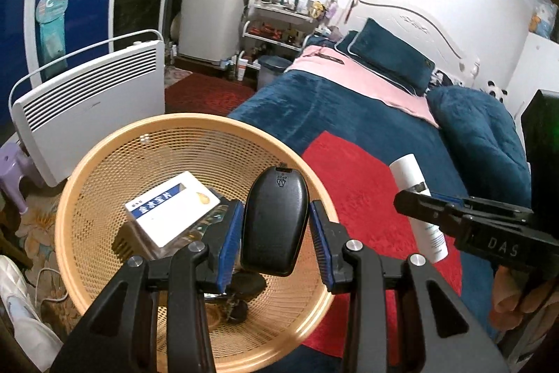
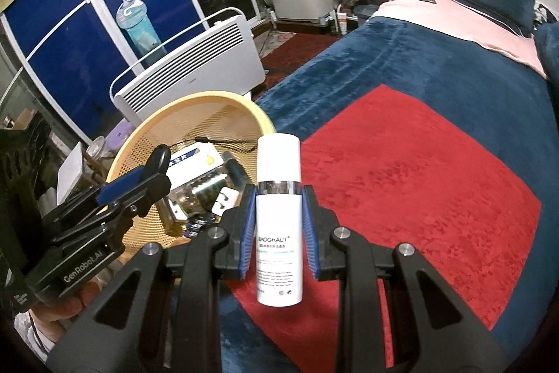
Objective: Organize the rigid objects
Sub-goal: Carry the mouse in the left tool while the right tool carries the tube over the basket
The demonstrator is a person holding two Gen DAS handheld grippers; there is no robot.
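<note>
My left gripper (image 1: 276, 229) is shut on a black oval device (image 1: 274, 219) and holds it over the tan mesh basket (image 1: 104, 156). The basket holds a white and blue box (image 1: 171, 208) and other small items. My right gripper (image 2: 278, 233) is shut on a white bottle (image 2: 278, 219) and holds it upright above the red cloth (image 2: 419, 180), just right of the basket (image 2: 195, 107). The right gripper with the bottle (image 1: 415, 177) shows at the right of the left wrist view. The left gripper (image 2: 139, 177) shows at the left of the right wrist view.
The basket sits at the bed's left edge on a blue blanket (image 1: 314, 100). A white heater (image 1: 94, 86) stands beside the bed. Pillows (image 1: 391, 58) lie at the head. A washing machine (image 1: 209, 16) and a shelf rack (image 1: 276, 23) stand at the far wall.
</note>
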